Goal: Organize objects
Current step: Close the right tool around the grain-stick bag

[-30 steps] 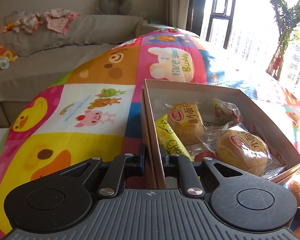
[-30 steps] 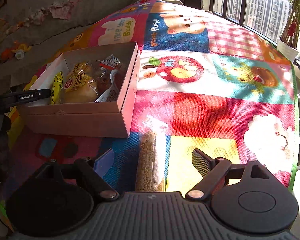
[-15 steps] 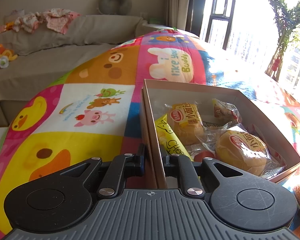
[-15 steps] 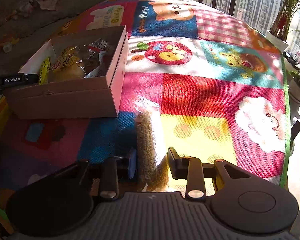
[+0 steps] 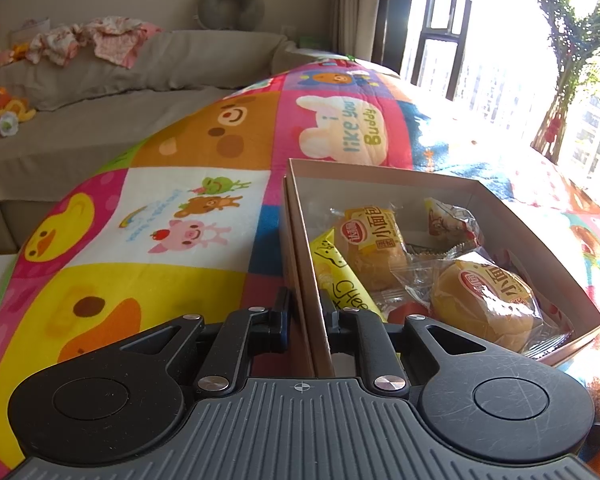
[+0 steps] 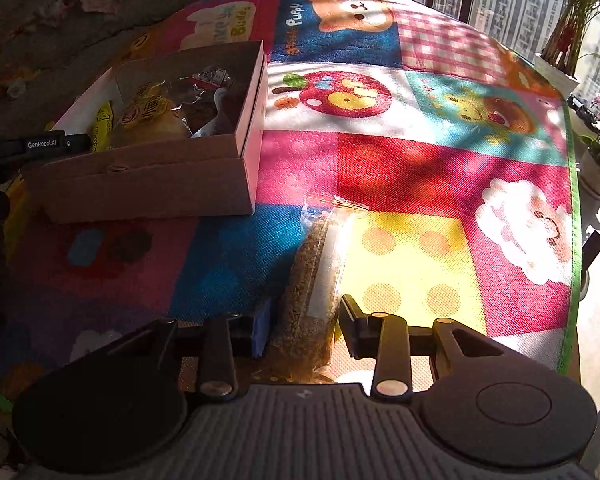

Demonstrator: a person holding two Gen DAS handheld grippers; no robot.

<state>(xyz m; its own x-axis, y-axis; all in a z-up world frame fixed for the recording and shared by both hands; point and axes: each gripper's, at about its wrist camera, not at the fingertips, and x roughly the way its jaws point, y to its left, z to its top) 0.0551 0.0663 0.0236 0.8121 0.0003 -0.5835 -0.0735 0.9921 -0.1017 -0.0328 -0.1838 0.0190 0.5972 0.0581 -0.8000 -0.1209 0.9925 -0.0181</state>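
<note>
An open cardboard box (image 5: 500,200) sits on the cartoon-print cloth (image 5: 160,220). It holds two wrapped buns (image 5: 484,300), a yellow cheese stick packet (image 5: 340,280) and a small foil packet (image 5: 448,220). My left gripper (image 5: 305,306) is shut on the box's near wall, one finger inside and one outside. In the right wrist view the box (image 6: 140,184) lies at the left, with a left gripper finger (image 6: 40,145) at its end. A clear packet of brown grain bar (image 6: 316,264) lies between the fingers of my right gripper (image 6: 304,320). Those jaws are opening slightly, and the pads still touch the packet.
A grey sofa with clothes and toys (image 5: 100,40) stands behind the table. Potted plants (image 6: 560,60) and a window are at the right. The cloth's green edge (image 6: 572,240) marks the table's right side. Bare cloth stretches right of the box.
My right gripper closed from wide open onto the grain bar packet and tilted downward. The left gripper and the box stayed still.
</note>
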